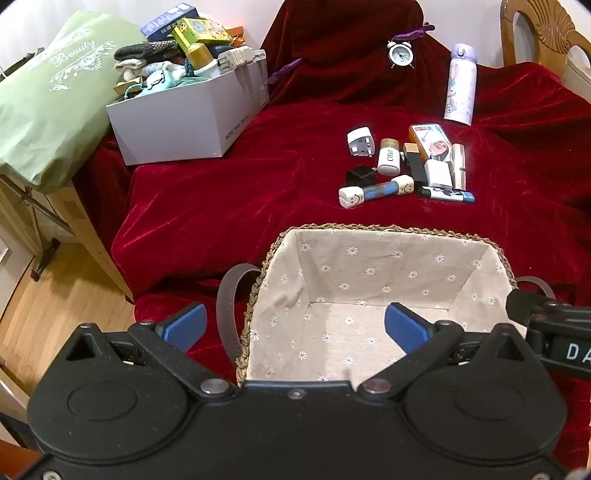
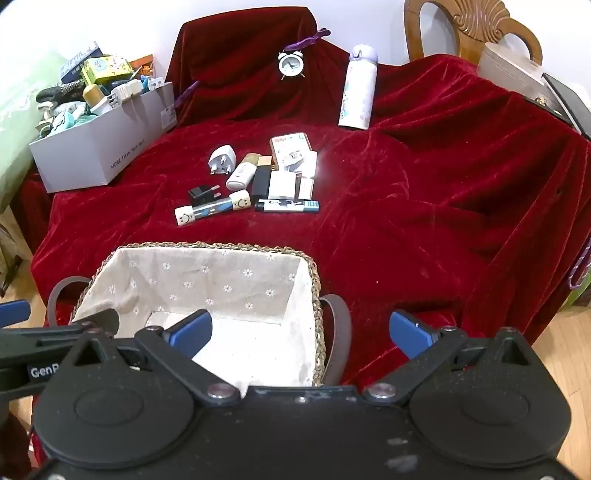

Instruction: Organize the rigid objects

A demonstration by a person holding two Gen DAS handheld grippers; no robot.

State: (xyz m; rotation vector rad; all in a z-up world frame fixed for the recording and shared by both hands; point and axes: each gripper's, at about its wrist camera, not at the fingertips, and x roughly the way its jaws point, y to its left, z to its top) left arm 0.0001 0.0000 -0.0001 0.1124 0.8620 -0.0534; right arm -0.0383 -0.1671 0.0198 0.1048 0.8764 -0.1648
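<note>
A woven basket (image 1: 384,229) (image 2: 207,246) with a flowered cloth lining stands empty at the near edge of the red cloth. Beyond it lies a cluster of small rigid things: a white plug (image 1: 360,142) (image 2: 221,157), a black adapter (image 1: 360,176) (image 2: 201,194), a blue tube with smiley caps (image 1: 375,192) (image 2: 212,210), a white bottle with gold cap (image 1: 389,158) (image 2: 242,173), a printed box (image 1: 432,142) (image 2: 291,147) and a marker (image 1: 445,194) (image 2: 286,205). My left gripper (image 1: 295,328) hangs open over the basket's left side. My right gripper (image 2: 301,332) hangs open over its right rim. Neither holds anything.
A white box (image 1: 177,122) (image 2: 92,151) crammed with assorted items sits at the back left beside a green bag (image 1: 48,99). A white alarm clock (image 1: 400,53) (image 2: 291,64) and a tall patterned flask (image 1: 461,86) (image 2: 358,88) stand at the back. A wooden chair (image 2: 472,29) rises behind.
</note>
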